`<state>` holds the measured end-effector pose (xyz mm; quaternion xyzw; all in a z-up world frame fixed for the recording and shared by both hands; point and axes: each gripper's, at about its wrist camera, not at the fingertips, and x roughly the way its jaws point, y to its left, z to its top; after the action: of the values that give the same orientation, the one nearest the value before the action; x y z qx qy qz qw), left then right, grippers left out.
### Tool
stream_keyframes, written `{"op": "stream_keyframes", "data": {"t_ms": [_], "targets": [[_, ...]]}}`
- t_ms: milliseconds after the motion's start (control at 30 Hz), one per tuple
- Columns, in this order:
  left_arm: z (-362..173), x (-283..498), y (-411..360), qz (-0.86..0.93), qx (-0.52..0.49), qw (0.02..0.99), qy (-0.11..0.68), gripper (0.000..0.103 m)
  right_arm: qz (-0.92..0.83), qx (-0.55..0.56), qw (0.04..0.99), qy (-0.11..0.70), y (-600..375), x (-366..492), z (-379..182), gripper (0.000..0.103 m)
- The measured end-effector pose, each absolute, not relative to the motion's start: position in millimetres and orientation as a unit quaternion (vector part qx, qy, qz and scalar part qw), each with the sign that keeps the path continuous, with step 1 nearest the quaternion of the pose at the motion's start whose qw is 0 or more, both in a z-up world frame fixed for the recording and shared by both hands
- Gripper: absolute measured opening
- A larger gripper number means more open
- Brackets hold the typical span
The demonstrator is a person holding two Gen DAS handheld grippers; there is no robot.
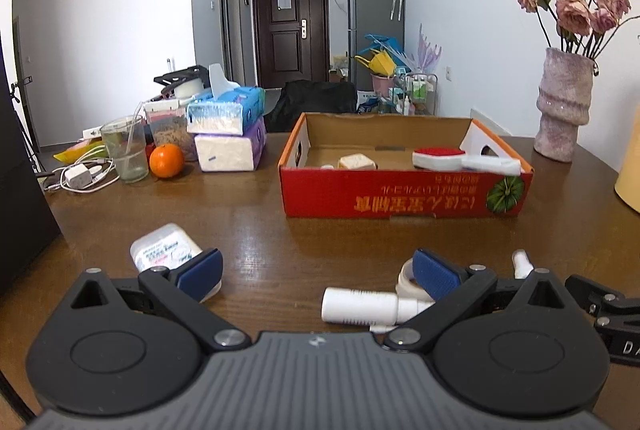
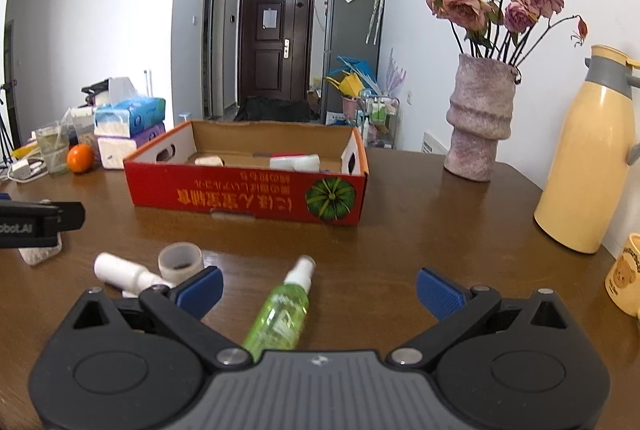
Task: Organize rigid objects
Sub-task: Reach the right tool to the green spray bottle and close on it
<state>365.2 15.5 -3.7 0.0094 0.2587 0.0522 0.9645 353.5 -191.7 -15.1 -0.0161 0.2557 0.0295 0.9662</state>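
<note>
- Left wrist view: the left claw [image 1: 318, 272] is wide open and holds nothing. It hangs low over the near part of the brown counter [image 1: 248, 206].
- A white bottle [image 1: 360, 306] lies on its side between the two blue pads, close to the right pad [image 1: 434, 276].
- A roll of white tape [image 1: 406, 280] sits just behind that right pad, partly hidden by it.
- A small clear box with a label [image 1: 164, 246] lies beside the left pad, on its outer side.
- Right wrist view: the right claw [image 2: 320, 288] is also wide open and holds nothing.
- A green spray bottle [image 2: 282, 310] lies on the counter between its pads, nearer the left one, with its white top pointing away from the claw.
- The white bottle and the tape lie just outside the right claw's left pad [image 2: 200, 290].
- A red cardboard box [image 2: 248, 196] stands farther back, in the middle of the counter, well apart from both claws. A few small white things lie inside it.
- A vase of pink flowers [image 2: 478, 122] stands near the far right edge, and a yellow jug [image 2: 586, 166] stands at the right edge.
</note>
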Motion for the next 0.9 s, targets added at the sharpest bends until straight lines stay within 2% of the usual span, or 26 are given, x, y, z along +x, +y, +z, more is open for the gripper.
{"op": "stream_keyframes", "data": {"t_ms": [400, 500, 633, 900], "targets": [[-20.5, 362.7, 24.5, 0.041, 0.004, 0.960, 0.276, 0.103, 0.027, -0.026, 0.956, 0.292, -186.6, 355.7, -40.2, 0.103], [-23.0, 366.0, 26.4, 0.042, 0.001, 0.959, 0.282, 0.103, 0.032, -0.026, 0.953, 0.301, -181.9, 365.0, -45.0, 0.100], [-26.1, 368.7, 30.8, 0.046, -0.003, 0.957, 0.285, 0.103, 0.034, -0.040, 0.945, 0.322, -171.7, 384.9, -52.7, 0.091], [-33.4, 376.6, 42.4, 0.056, -0.012, 0.953, 0.299, 0.103, 0.035, -0.024, 0.932, 0.361, -176.9, 409.8, -68.3, 0.054]]}}
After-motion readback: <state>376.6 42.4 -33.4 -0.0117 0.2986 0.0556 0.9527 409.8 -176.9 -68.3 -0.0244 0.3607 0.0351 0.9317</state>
